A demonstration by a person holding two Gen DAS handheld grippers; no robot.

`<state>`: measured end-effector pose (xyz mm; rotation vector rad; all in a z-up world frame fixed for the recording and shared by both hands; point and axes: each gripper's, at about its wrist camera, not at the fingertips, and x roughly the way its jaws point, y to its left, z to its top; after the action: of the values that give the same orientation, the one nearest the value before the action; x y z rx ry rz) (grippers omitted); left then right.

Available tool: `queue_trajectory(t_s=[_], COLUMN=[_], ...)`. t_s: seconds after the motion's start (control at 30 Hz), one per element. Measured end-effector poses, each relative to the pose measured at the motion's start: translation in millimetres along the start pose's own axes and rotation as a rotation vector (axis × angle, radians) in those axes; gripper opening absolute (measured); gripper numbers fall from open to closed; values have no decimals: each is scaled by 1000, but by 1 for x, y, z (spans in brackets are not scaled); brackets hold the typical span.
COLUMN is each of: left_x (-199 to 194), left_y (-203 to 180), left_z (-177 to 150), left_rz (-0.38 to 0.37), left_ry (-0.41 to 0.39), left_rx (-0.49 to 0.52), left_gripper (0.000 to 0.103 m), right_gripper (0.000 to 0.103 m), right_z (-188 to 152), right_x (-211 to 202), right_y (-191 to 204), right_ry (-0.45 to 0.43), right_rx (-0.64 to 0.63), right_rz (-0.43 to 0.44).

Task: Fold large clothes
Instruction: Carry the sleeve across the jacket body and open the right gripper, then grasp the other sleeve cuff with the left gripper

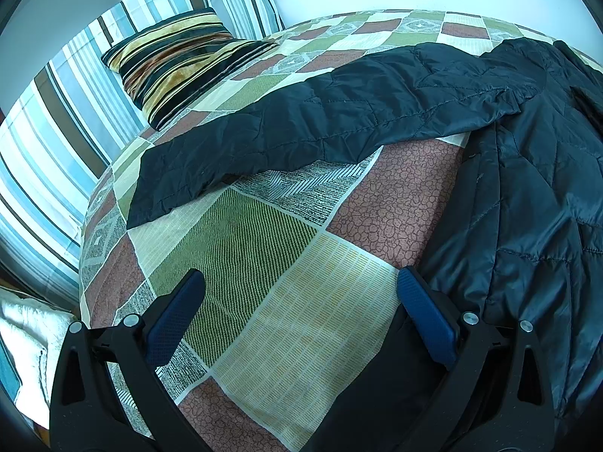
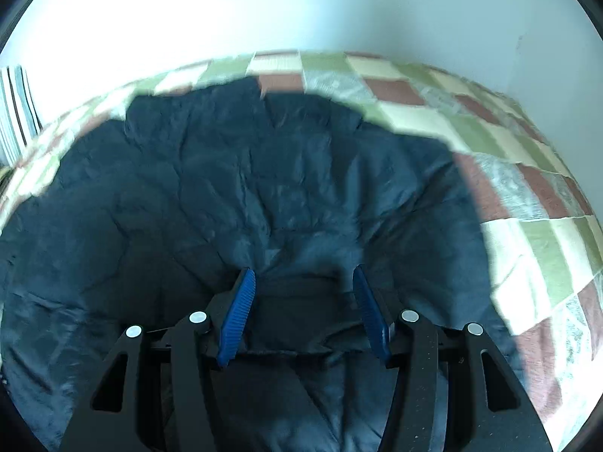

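Both tongs stand apart: my left gripper [image 1: 299, 282] hangs empty over the patchwork bedspread [image 1: 264, 263], my right gripper [image 2: 303, 277] straddles a fold of the black quilted jacket [image 2: 264, 173] without pinching it. Spread across the bed, sleeve [image 1: 301, 120] flung toward the striped pillow [image 1: 177, 60], it looks light, slick and puffy — I'd grip seams or cuff.

Light: daylight glaring off white wall [image 2: 150, 19] | Blur: right wrist view smearing | Edges: fisheye bending, corners vignetting black
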<state>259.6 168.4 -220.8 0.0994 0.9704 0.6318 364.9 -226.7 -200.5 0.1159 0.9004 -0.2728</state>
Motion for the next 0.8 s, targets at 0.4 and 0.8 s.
queue_trajectory(t_s=[0.4,0.8], left_x=[0,7], left_y=[-2,9], left_z=[1,4], left_rz=[8,-72], left_ry=[-4,40], left_rx=[3,-41], left_gripper=[101,101], right_gripper=[82,88], right_z=[-35,-47], right_x=[0,8], right_y=[-71,-78], right_ry=[25,-13], right_rx=[29,71], right_rz=[-325,-316])
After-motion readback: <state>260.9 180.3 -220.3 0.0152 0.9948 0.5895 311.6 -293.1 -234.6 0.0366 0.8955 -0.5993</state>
